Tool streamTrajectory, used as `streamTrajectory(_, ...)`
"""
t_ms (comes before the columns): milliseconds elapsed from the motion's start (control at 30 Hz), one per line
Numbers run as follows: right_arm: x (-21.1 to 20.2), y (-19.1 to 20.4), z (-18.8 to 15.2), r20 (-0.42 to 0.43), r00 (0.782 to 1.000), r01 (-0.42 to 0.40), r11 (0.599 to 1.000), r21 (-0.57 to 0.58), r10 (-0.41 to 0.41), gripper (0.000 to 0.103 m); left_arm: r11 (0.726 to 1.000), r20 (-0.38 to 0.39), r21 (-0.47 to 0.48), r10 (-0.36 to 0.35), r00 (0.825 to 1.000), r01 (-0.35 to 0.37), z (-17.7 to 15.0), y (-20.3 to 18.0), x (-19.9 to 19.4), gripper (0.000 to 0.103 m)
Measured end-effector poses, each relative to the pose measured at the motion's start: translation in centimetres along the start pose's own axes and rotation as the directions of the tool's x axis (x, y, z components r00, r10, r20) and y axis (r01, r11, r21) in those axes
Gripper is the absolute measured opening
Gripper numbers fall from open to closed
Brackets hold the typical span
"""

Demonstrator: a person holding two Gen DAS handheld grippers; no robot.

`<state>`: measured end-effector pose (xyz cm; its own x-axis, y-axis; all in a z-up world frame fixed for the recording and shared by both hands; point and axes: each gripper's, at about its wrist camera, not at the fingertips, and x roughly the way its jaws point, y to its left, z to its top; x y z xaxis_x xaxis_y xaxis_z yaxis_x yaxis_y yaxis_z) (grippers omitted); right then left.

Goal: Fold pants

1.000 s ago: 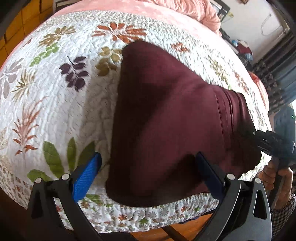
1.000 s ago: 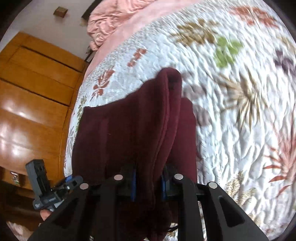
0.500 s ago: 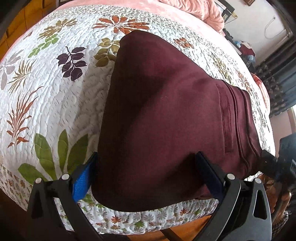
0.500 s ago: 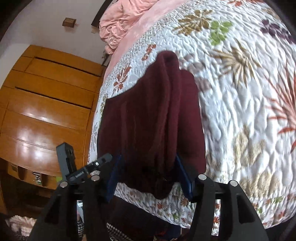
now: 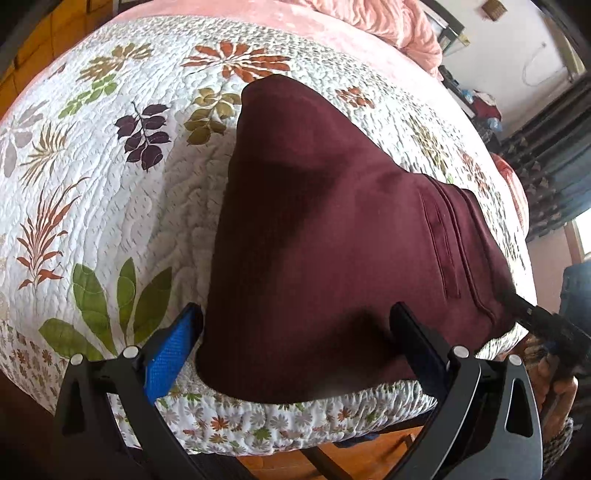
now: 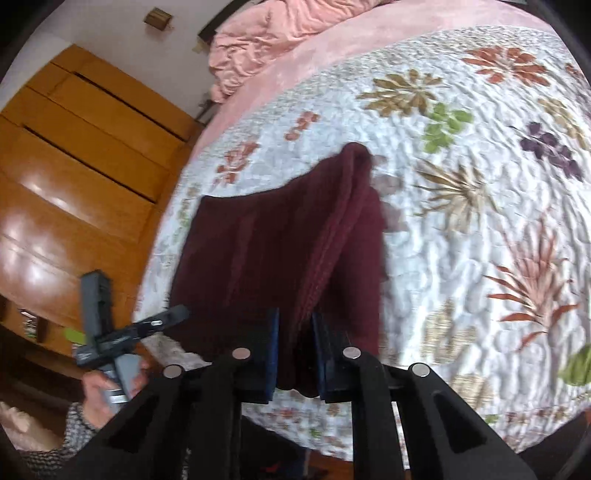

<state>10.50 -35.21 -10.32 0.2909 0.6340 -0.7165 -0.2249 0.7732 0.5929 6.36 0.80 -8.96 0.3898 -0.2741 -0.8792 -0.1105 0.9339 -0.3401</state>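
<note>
1. My left gripper (image 5: 295,343): held low at the near edge of the bed, jaws spread wide. The blue-padded left finger sits beside the near left corner of the pants (image 5: 332,229); the right finger lies over the cloth. Nothing is pinched between them. From the right wrist view, the same tool (image 6: 122,332) shows at far left, held in a hand (image 6: 107,387) with a patterned cuff.

2. My right gripper (image 6: 295,354): jaws drawn close, clamping a bunched fold of the maroon cloth (image 6: 280,251), which rises from the bed into the pads. In the left wrist view it appears only as a dark tip (image 5: 543,321) at the waistband end, its jaws not readable there.

3. Pants, location: folded lengthwise, lying across the near part of the quilt (image 5: 110,184), legs reaching away to the far side, waistband and pocket seam at the right end. The near hem overhangs the quilt border slightly.

4. Surface: white quilted bedspread with leaf and flower prints; a pink blanket (image 5: 369,18) bunched at the head of the bed.

5. Room: wooden wardrobe (image 6: 74,166) to my left side, dark curtains (image 5: 554,155) and a pale wall on the other.

6. Edges and room: the pants lie close to the bed's near edge; broad quilt stretches left of and beyond them.
</note>
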Motion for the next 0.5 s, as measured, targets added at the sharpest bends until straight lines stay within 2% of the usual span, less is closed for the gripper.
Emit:
streamTrajectory(100,2.2,-1.9,-0.8,-0.038,0.999,0.021,0.999,0.048,-0.019,0.017,0.999,-0.012,0.031,0.024,1.000,-0.023,-0.5,-0.3,1.1,0.100)
streamTrajectory(167,2.5,-2.2,-1.0,-0.030,1.000,0.001,0.998,0.055,0.001,0.020,1.000,-0.024,0.000,0.012,1.000,-0.012,-0.5,0.3,2.0,0.101)
streamTrajectory(233,1.8,-2.1,-0.8,-0.025,1.000,0.000,0.999,0.046,0.001,0.035,0.999,-0.039,-0.043,-0.021,0.999,0.020,-0.4,1.0,2.3,0.101)
streamTrajectory(333,-0.5,-1.6,-0.8,0.006,1.000,-0.011,1.000,0.027,0.011,0.035,0.999,-0.031,-0.047,-0.009,0.999,0.007,-0.1,1.2,1.3,0.100)
streamTrajectory(433,-2.8,0.3,-0.5,0.056,0.998,-0.012,1.000,-0.026,0.013,0.035,1.000,0.017,-0.011,-0.005,1.000,0.005,0.2,0.4,-0.7,0.100)
streamTrajectory(500,-3.0,1.4,-0.4,0.056,0.998,-0.018,0.999,-0.049,0.021,0.035,1.000,0.031,0.017,0.003,1.000,-0.003,0.2,-0.4,-1.4,0.100)
